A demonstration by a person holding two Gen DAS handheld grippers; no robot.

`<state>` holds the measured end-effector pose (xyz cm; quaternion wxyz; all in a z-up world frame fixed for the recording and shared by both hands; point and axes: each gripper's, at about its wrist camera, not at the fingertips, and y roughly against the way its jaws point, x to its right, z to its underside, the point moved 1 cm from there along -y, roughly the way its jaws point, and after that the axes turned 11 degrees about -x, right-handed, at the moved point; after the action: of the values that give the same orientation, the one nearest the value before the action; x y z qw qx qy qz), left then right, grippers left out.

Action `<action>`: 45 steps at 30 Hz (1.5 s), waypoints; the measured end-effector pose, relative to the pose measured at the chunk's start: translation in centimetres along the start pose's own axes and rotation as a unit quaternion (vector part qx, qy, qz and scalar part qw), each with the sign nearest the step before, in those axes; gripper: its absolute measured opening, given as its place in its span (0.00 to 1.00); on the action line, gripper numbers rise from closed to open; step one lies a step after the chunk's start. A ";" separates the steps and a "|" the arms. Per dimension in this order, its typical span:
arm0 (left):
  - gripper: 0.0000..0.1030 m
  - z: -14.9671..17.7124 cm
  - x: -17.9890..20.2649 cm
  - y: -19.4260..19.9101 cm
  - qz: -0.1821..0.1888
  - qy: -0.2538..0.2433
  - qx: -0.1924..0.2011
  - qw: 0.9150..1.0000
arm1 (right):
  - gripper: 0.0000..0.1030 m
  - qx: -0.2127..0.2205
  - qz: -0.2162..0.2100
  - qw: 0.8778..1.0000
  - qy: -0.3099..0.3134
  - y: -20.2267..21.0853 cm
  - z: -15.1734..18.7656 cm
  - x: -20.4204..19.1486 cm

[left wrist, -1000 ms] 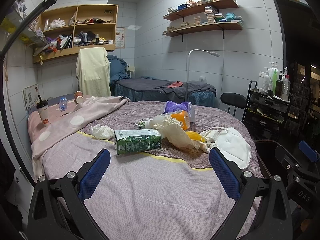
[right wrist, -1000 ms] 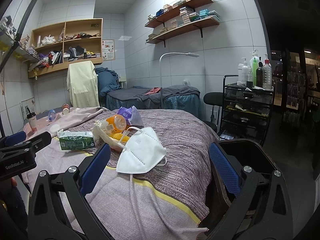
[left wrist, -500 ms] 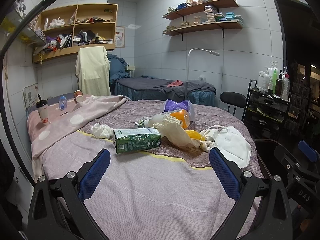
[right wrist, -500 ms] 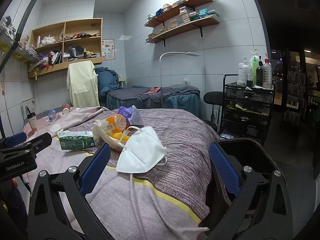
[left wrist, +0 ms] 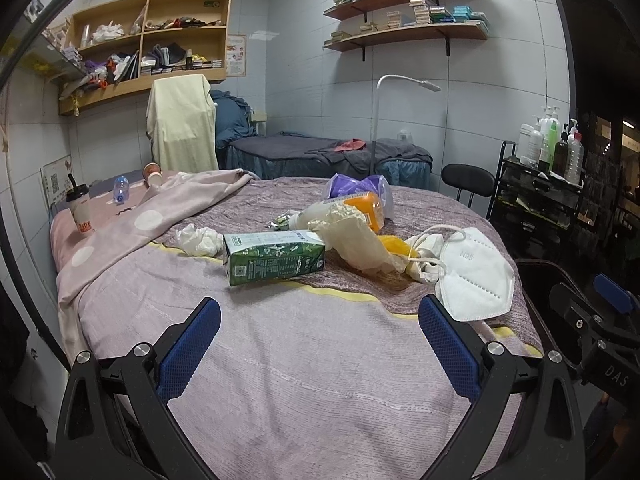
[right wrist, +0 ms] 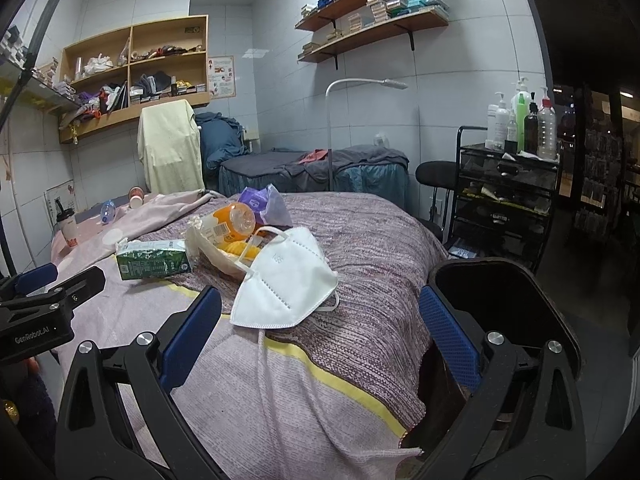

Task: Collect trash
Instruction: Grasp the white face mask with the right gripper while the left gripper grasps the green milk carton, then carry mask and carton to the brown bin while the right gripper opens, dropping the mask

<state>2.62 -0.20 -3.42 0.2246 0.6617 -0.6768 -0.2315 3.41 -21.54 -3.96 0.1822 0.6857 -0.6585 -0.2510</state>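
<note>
The left claw (left wrist: 319, 342) hangs above the bed with the pale purple knitted cover (left wrist: 304, 380), its blue-padded fingers spread wide and empty. The right claw (right wrist: 320, 334) is likewise spread apart, holding nothing. In the left view the trash lies at twelve o'clock: a green rectangular milk carton (left wrist: 274, 257) on its side, a crumpled white tissue (left wrist: 200, 239) at eleven, an orange-labelled plastic bottle (left wrist: 344, 212) behind, and a white folded N95 face mask (left wrist: 474, 276) at two. A black bin (right wrist: 504, 300) stands at three o'clock in the right view.
</note>
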 end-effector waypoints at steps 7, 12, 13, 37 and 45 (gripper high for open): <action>0.94 -0.5 -1.8 -2.6 0.009 -0.025 -0.050 0.998 | 0.95 -0.095 -0.043 0.994 -0.019 -4.4 -1.0 1.6; 0.94 -2.5 -3.6 -4.4 0.017 -0.058 -0.070 0.996 | 0.95 -0.147 -0.088 0.984 -0.040 -8.1 -2.7 2.1; 0.94 -3.0 -3.9 -4.8 0.021 -0.061 -0.075 0.995 | 0.95 -0.152 -0.091 0.983 -0.042 -8.5 -3.0 2.2; 0.89 -9.4 -3.8 -18.4 0.075 -0.259 -0.281 0.921 | 0.31 -0.207 -0.157 0.965 -0.044 -13.4 -4.7 1.9; 0.49 -8.4 -2.9 -18.1 0.091 -0.277 -0.291 0.911 | 0.29 -0.197 -0.158 0.967 -0.044 -13.1 -4.8 1.9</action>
<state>22.20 2.30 -7.82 0.2307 0.4114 -0.6717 -0.5712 16.85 -22.92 -7.92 0.2421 0.7197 -0.4871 -0.4314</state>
